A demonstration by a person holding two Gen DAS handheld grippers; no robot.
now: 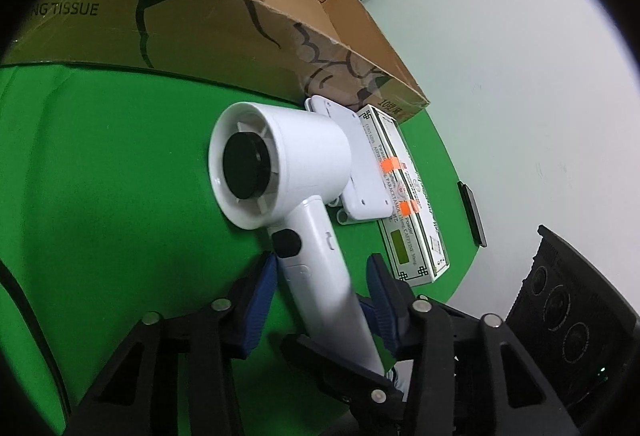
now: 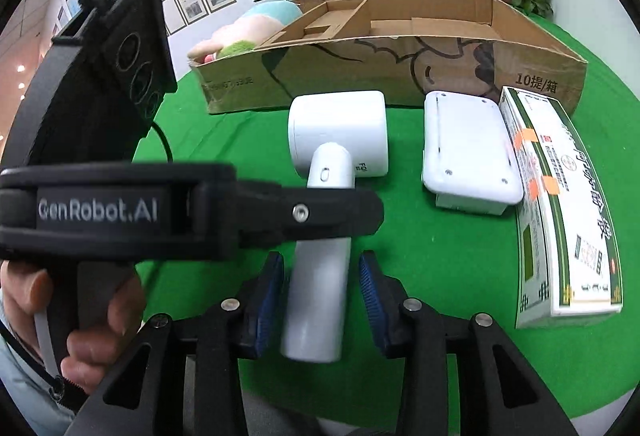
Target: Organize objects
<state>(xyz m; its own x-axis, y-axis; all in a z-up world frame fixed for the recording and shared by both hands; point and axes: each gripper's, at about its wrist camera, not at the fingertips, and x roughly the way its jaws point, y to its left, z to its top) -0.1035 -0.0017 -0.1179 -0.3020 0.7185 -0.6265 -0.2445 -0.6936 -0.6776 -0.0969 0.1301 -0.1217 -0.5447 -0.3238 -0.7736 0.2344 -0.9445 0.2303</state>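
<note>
Left gripper (image 1: 322, 300): jaws apart around the hair dryer's handle; blue pads (image 1: 262, 302) flank it, the left one near or touching, the right with a visible gap. Not clamped.
Right gripper (image 2: 320, 300): also spread wide, its pads (image 2: 269, 300) on either side of the same handle, gaps visible on both sides.
Hair dryer (image 2: 336, 139): lies on the green table cover (image 2: 440, 276), just in front of the cardboard box (image 2: 400, 67), handle pointing back toward the grippers.
Look: white plastic, short fat barrel with a black centre cap at the intake end, black button and a slim switch on the handle; smooth, likely slippery under the pads.
Neighbours: white flat device (image 2: 468, 151) just beside the dryer; medicine carton (image 2: 560, 203) with orange tape touching that device.
Box contents: cardboard inserts only, as far as seen; a plush toy (image 2: 240, 31) sits behind it.
Progress: early, I judge. All three items sit outside the box; the dryer appears next to be gripped.
</note>
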